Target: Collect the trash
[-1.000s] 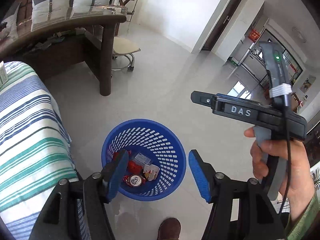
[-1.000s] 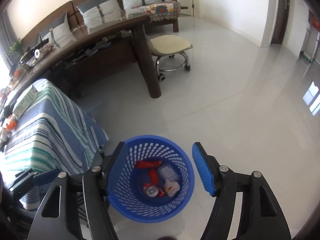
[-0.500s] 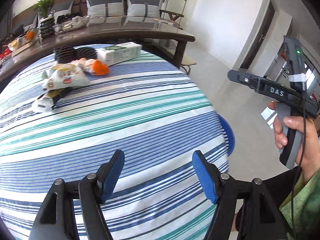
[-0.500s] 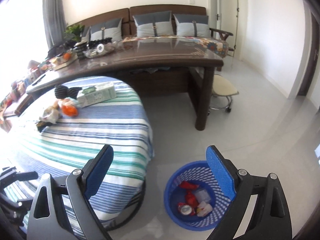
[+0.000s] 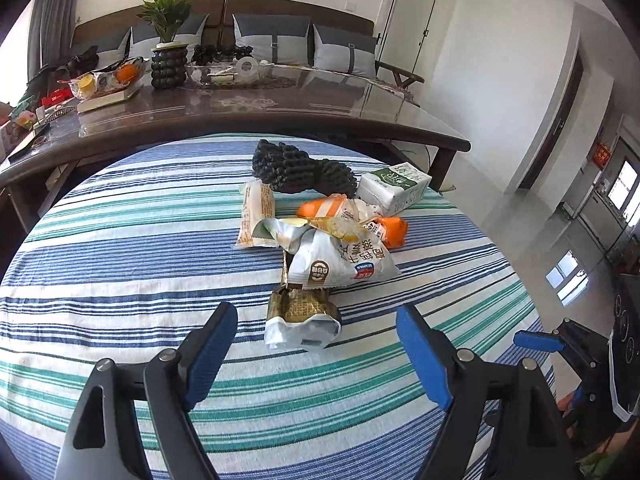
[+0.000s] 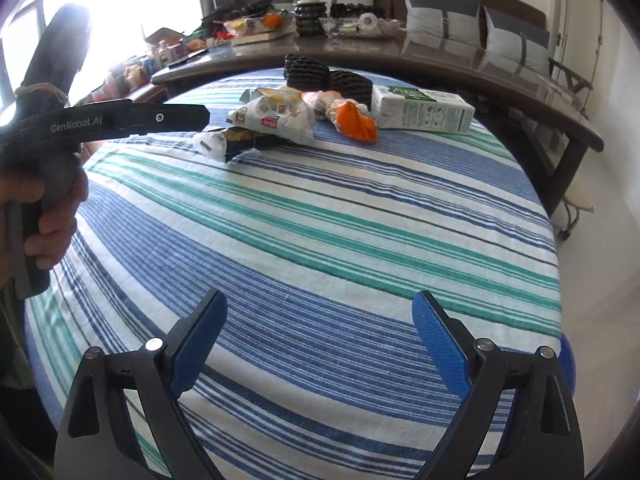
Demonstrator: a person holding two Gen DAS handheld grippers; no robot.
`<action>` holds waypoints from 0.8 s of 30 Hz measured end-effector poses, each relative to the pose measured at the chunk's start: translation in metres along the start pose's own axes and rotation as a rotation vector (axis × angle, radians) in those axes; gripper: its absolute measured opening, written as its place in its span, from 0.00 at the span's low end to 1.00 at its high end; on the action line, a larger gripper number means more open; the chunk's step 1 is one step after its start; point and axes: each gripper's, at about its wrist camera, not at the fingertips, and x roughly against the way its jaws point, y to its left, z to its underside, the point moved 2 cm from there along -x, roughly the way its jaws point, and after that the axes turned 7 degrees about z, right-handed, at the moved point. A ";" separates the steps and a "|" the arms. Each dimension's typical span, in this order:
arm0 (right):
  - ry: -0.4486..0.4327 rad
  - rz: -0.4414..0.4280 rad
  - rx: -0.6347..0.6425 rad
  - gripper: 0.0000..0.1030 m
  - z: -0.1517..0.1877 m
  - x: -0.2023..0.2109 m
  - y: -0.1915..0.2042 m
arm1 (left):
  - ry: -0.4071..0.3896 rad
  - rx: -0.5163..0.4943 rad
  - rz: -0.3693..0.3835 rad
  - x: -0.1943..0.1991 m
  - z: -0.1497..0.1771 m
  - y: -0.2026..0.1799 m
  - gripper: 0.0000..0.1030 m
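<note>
A pile of trash lies on the striped tablecloth [image 5: 120, 248]: a gold and white wrapper [image 5: 300, 316], a white snack bag [image 5: 344, 264], an orange wrapper [image 5: 392, 228], a beige packet [image 5: 256, 216], a green and white carton [image 5: 394, 188] and black foam netting [image 5: 300, 168]. My left gripper [image 5: 316, 344] is open and empty, just short of the gold wrapper. My right gripper [image 6: 320, 336] is open and empty over the near part of the cloth, well back from the pile [image 6: 280, 116]. The carton [image 6: 420, 110] lies at the pile's right.
A long dark desk [image 5: 240, 112] behind the table holds a plant pot [image 5: 168, 64], fruit and clutter. A sofa with grey cushions [image 5: 272, 36] stands at the back wall. The blue bin's rim [image 6: 566, 360] peeks past the table's right edge. The left handle [image 6: 100, 120] shows at left.
Both grippers have swung up from over the blue bin on the floor to the table. The left one has closed in on the trash pile. Both stay open and empty.
</note>
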 end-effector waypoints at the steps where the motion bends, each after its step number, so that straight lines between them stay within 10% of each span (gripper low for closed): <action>1: 0.000 0.002 -0.012 0.92 -0.001 0.000 -0.003 | 0.038 -0.005 0.013 -0.012 -0.002 0.003 0.81; 6: -0.004 0.019 -0.064 0.92 -0.006 -0.002 -0.016 | 0.110 -0.046 0.002 -0.046 0.001 0.010 0.78; 8: -0.009 0.024 -0.078 0.92 -0.008 -0.002 -0.021 | 0.093 -0.051 0.028 -0.043 0.003 0.009 0.43; 24: -0.022 -0.010 -0.049 0.92 -0.036 -0.015 -0.004 | 0.009 0.050 -0.198 0.059 0.067 0.036 0.43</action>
